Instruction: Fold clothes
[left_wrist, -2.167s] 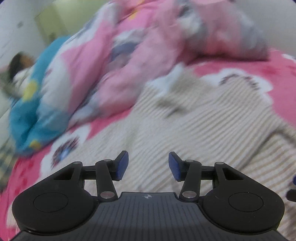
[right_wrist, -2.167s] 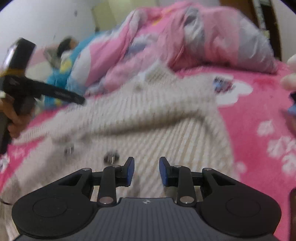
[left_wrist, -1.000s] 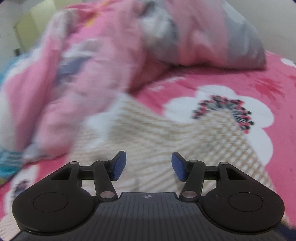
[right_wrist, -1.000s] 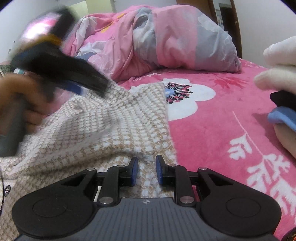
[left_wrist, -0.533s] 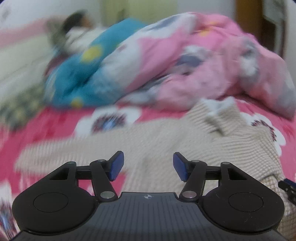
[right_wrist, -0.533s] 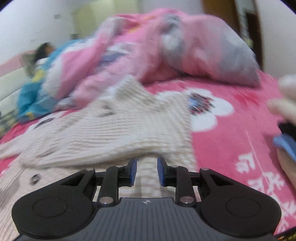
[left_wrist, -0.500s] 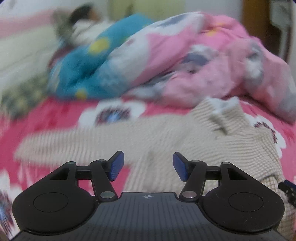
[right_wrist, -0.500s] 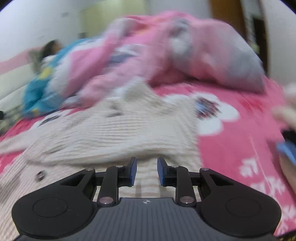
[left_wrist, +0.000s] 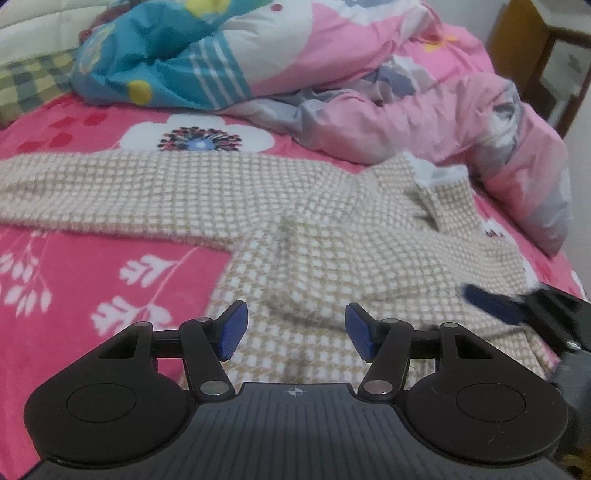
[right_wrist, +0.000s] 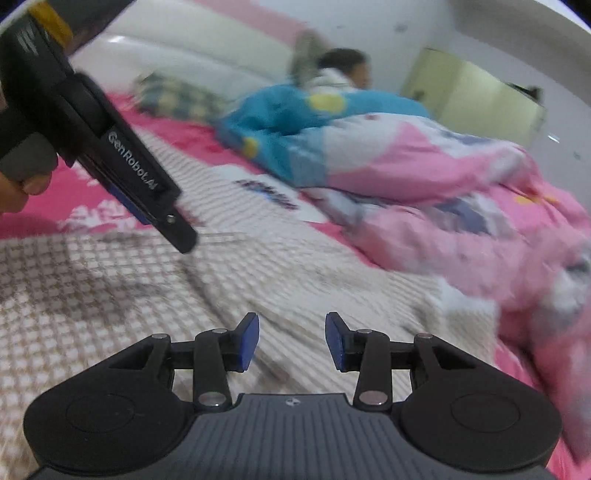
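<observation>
Cardigan (left_wrist: 332, 251) is lying spread on the bed (left_wrist: 92, 266), one sleeve (left_wrist: 122, 192) stretching out sideways, the far side bunching near the duvet (left_wrist: 424, 110). You are holding both claws apart and empty: left claw (left_wrist: 295, 330) over the body, right claw (right_wrist: 291, 341) hovering just above the weave. I'd judge the sleeve fold is next, so be pinching its cuff end, lifting low, and laying it straight across the chest without dragging the body.

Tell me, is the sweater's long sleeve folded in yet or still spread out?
Still spread. In the left wrist view the sleeve stretches straight out to the left from the sweater body, flat on the pink bedsheet.
</observation>
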